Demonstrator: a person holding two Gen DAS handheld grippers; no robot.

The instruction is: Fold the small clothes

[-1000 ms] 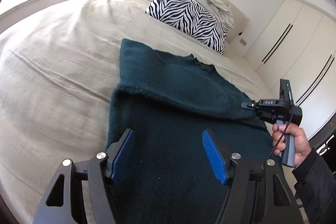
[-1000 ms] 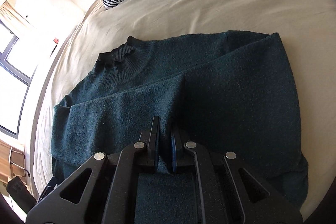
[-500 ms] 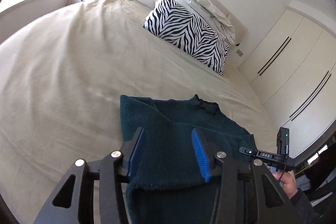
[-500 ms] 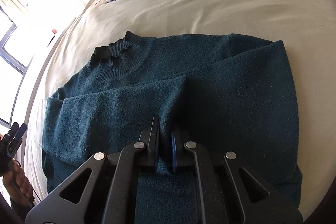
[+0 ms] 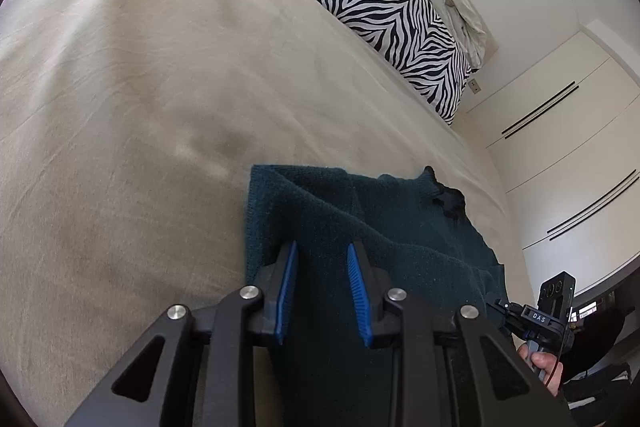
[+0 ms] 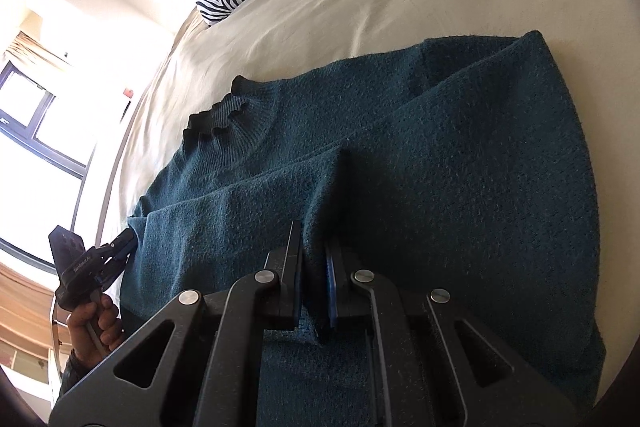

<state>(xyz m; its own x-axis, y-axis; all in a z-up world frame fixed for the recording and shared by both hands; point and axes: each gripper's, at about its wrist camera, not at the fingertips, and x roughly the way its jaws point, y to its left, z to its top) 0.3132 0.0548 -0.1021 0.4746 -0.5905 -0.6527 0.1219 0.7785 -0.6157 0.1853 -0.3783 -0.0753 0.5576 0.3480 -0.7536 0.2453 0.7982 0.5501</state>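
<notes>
The right tool (image 6: 314,263) stays clamped on a fold of the dark teal knitted sweater (image 6: 420,163). The left tool (image 5: 322,283), jaws narrower than before but still apart, has drawn back over the sweater's near edge. The sweater lies on the beige bed (image 5: 160,87), with the zebra-striped pillow (image 5: 392,27) beyond.

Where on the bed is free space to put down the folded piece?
The beige bedsheet is bare between the dark teal knitted sweater and the zebra-striped pillow, and on its left. It is crowded where the left gripper and right gripper meet the sweater.
</notes>
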